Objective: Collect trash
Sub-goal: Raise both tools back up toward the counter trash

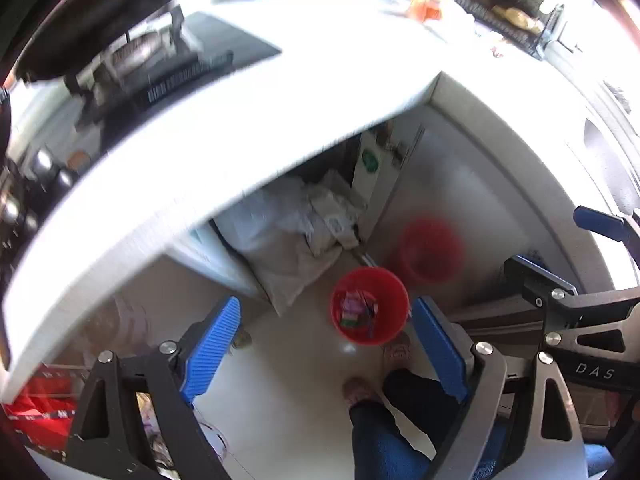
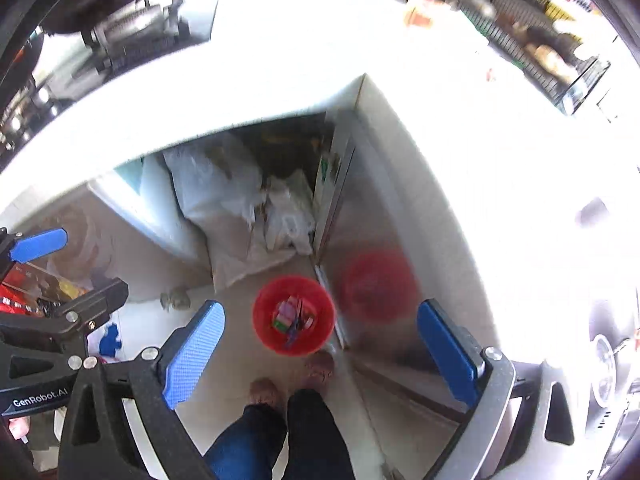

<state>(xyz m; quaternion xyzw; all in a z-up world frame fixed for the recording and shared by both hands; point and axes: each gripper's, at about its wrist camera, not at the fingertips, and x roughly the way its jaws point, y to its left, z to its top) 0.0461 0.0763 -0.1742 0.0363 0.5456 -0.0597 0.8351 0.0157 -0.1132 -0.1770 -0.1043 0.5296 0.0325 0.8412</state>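
Both claws stand wide open with nothing between the blue pads: left gripper (image 1: 326, 354), right gripper (image 2: 320, 354). Each points steeply down at the floor. Red bin (image 1: 370, 305) stands on the pale floor, just beside the metal cabinet door (image 1: 460, 184) to its right. Colourful trash (image 1: 356, 307) lies inside the bin. Person's shoes (image 2: 294, 378) sit just near of it

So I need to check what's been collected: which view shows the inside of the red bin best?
The left wrist view: the red bin opens toward the camera, wrappers fairly sharp. The right wrist view shows it too, smaller and slightly blurrier.
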